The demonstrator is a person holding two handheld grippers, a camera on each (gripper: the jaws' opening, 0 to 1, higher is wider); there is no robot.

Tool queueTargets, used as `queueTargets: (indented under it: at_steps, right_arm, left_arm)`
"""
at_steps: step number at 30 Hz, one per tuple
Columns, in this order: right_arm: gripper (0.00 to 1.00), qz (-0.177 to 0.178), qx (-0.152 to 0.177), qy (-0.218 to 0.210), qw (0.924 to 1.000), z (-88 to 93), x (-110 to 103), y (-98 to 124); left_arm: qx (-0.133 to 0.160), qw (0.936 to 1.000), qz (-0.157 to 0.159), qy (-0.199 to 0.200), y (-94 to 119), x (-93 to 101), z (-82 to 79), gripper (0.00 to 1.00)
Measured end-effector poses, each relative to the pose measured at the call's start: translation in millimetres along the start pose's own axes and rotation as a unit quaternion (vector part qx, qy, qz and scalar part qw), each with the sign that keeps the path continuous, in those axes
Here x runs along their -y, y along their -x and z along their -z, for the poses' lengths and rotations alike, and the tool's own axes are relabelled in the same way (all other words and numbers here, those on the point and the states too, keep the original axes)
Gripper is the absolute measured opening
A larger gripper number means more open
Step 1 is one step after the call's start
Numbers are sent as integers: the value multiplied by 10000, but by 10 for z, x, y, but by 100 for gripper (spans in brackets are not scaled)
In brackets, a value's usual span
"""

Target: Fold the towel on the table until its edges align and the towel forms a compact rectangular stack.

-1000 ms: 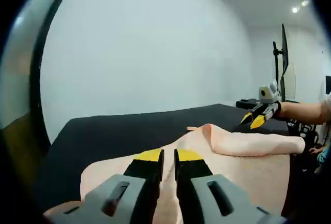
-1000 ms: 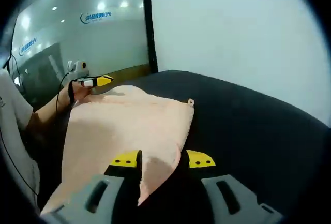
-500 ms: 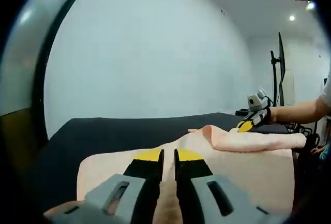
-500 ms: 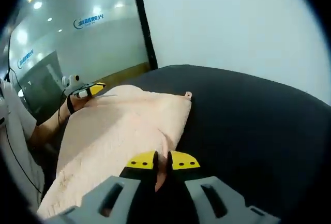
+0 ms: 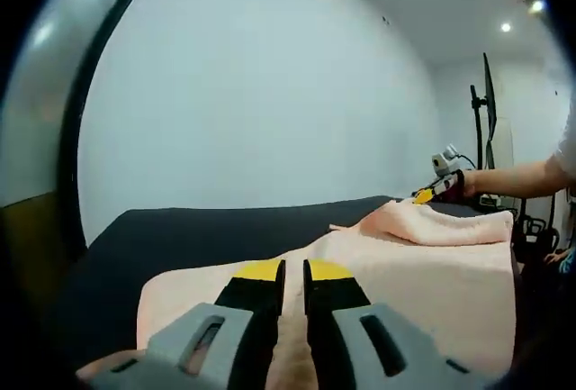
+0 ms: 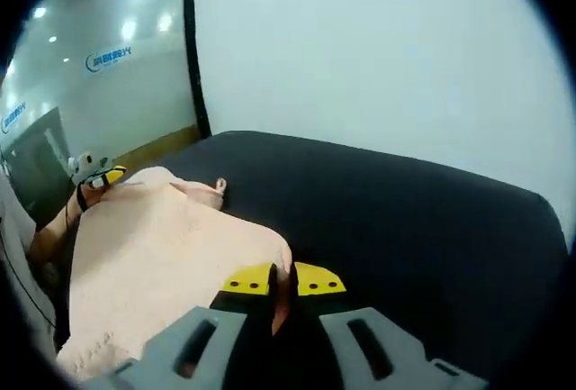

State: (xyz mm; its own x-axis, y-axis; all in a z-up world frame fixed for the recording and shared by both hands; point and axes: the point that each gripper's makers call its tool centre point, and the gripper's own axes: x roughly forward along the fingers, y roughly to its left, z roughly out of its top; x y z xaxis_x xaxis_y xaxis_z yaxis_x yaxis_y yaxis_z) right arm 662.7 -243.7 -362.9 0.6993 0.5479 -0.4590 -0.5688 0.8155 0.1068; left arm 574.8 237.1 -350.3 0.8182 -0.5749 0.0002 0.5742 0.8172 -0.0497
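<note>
Gripping the peach towel on the black tabletop with both tongs clenched on its edge, left tongs and right tongs, I should carry both corners across level so edges meet.

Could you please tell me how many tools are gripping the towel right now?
2: the left tool is shut on the towel's near edge, and the right tool on its corner.

L gripper clamps pink towel, table.
</note>
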Motion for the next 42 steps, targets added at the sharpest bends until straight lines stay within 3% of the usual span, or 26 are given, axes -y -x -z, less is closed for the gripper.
queueTargets:
  at_steps: [2,4,11,17,18,20,21,23,25,27,28,29,31,32,34,37,41,42]
  right_arm:
    - [5,215,-20,-29,9998,41,256,28]
    - [5,432,-107,-36,9990,140,364,71]
    - [6,724,-520,-208,9958,562,473,135]
    - [7,795,-260,-498,9952,539,571,264]
    - [9,729,-164,-473,9961,522,536,241]
    - [23,885,-576,21,9944,635,517,246]
    - [27,893,-503,109,9947,607,478,274]
    - [26,1028,-52,117,9946,446,379,468]
    - [26,1167,381,480,9913,295,252,811]
    - [25,1084,505,675,9905,335,-112,1185]
    - [24,888,575,843,9908,400,-432,1403]
    - [23,792,627,879,9910,422,-551,1468]
    - [22,357,543,916,9937,662,-1024,1742]
    - [22,263,293,1161,9925,888,-1233,1844]
    - [22,250,-220,1708,9847,1265,-1416,1932]
    - [23,230,-165,1716,9848,1444,-1543,1912]
    - [18,895,72,2255,9701,1375,-1266,1750]
    - [16,812,54,2246,9710,1400,-1274,1701]
  left_arm:
    - [16,10000,-20,-90,5,-9,-4,8]
    - [-15,9999,-39,-106,0,-31,3,8]
    - [44,9995,-169,-260,26,-69,-31,8]
    - [205,9992,-235,-258,49,-85,-103,8]
    - [200,9992,-242,-263,50,-87,-101,8]
    - [218,9990,-249,-298,51,-94,-107,8]
    - [218,9990,-244,-310,52,-85,-108,8]
    - [207,9989,-248,-348,56,-75,-105,8]
    - [214,9988,-261,-359,64,-81,-109,8]
    - [254,9987,-276,-347,73,-93,-125,8]
    - [259,9987,-278,-347,73,-95,-127,8]
    - [261,9987,-266,-340,67,-98,-129,8]
    - [252,9987,-263,-366,60,-94,-125,8]
    - [245,9986,-253,-402,56,-88,-122,8]
    - [290,9987,-218,-367,48,-86,-132,8]
    - [332,9986,-247,-341,59,-103,-148,8]
    - [345,9986,-298,-274,66,-114,-150,8]
    - [328,9987,-297,-264,64,-115,-142,8]
